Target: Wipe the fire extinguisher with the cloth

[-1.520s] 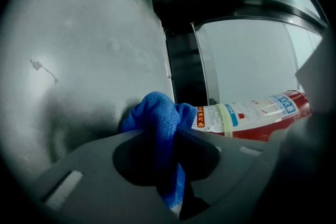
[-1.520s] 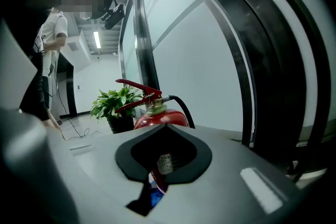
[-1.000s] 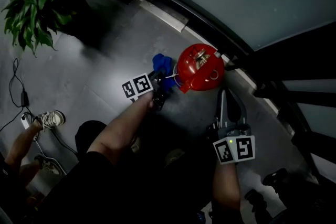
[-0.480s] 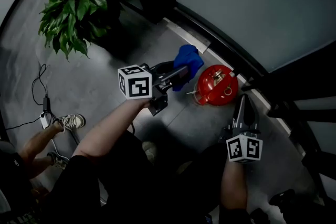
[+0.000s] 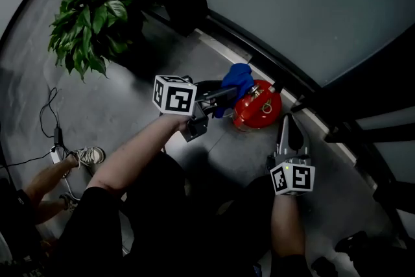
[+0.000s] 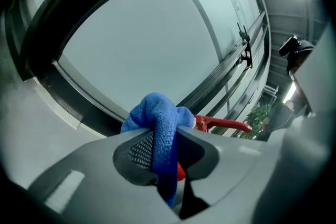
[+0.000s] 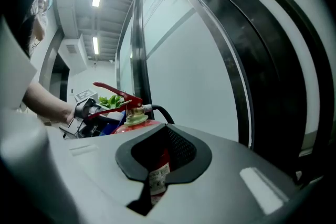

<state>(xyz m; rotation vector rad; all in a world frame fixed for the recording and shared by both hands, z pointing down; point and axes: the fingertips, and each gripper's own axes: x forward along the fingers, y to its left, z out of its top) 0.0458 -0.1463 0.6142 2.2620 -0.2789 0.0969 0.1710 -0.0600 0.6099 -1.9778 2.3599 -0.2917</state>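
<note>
Standing on the grey floor [image 5: 130, 115] at the foot of the glass wall, right of the potted plant [image 5: 97, 10]: red fire extinguisher [image 5: 258, 107], upright. Blue cloth [image 5: 238, 76] lies against its top, far-left side, pinched tight in the left claw [image 5: 224, 95]. Right claw [image 5: 284, 121] sits just beside the cylinder's right, jaws drawn together on nothing.

Judgement: wipe is at the shoulder. Keep the cloth pressed flat, sweep round and down the body, and avoid snagging lever or hose. The right claw could steady the cylinder.

Versus half a second ago: cloth sits further over the extinguisher's top; right claw holds much the same station.
</note>
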